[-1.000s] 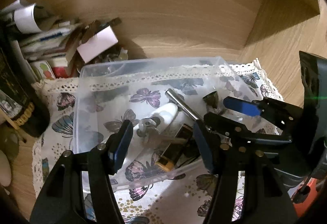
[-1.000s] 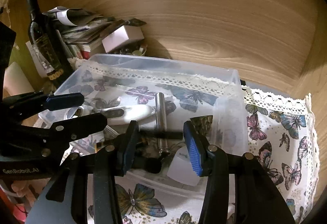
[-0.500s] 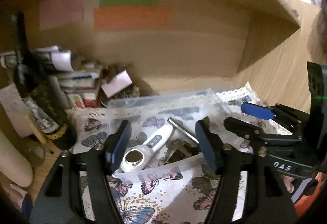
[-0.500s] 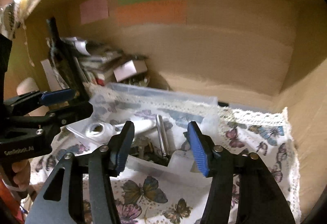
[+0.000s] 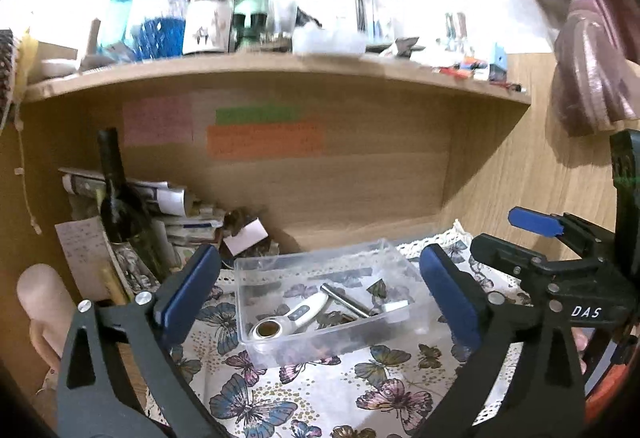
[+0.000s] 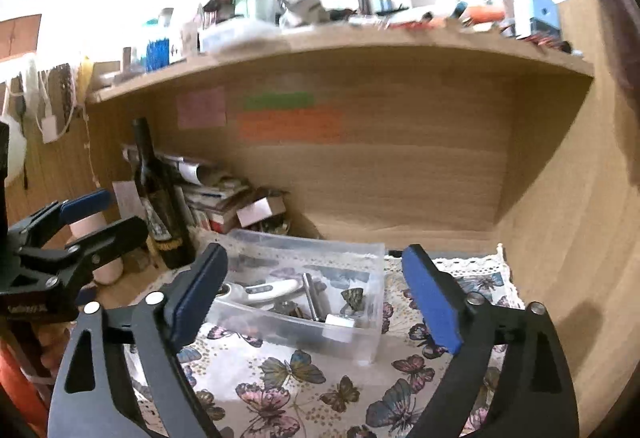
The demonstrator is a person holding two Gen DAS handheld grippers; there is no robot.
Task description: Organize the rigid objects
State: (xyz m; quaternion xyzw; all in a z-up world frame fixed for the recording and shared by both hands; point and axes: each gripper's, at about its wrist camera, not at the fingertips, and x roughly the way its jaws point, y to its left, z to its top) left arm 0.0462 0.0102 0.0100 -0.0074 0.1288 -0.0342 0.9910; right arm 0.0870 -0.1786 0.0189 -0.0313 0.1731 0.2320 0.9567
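A clear plastic bin [image 5: 280, 348] [image 6: 372, 318] rests on a butterfly-print cloth [image 5: 320, 394] [image 6: 288, 386] inside a wooden desk alcove. In it lie a white handheld device [image 5: 288, 320] [image 6: 272, 288], a metal rod [image 5: 346, 300] [image 6: 310, 296] and several small dark items. My left gripper [image 5: 320, 286] hangs above and in front of the bin, jaws opening wide, nothing between them. My right gripper [image 6: 316, 290] is likewise back from the bin, jaws opening, nothing held. Each gripper shows at the edge of the other's view: the right gripper [image 5: 516, 238] and the left gripper [image 6: 108, 214].
A dark wine bottle [image 5: 120, 206] [image 6: 156, 194] stands left of the bin beside a pile of papers and boxes [image 5: 188, 214] [image 6: 224, 198]. Coloured notes [image 5: 264, 138] are stuck on the back panel. A cluttered shelf [image 5: 280, 62] [image 6: 340, 38] runs overhead. The alcove's right wall [image 6: 560, 218] is close.
Both grippers drew back and up from the bin, which now looks smaller and farther away. Their jaws spread much wider. The view tilted up, showing the shelf above.
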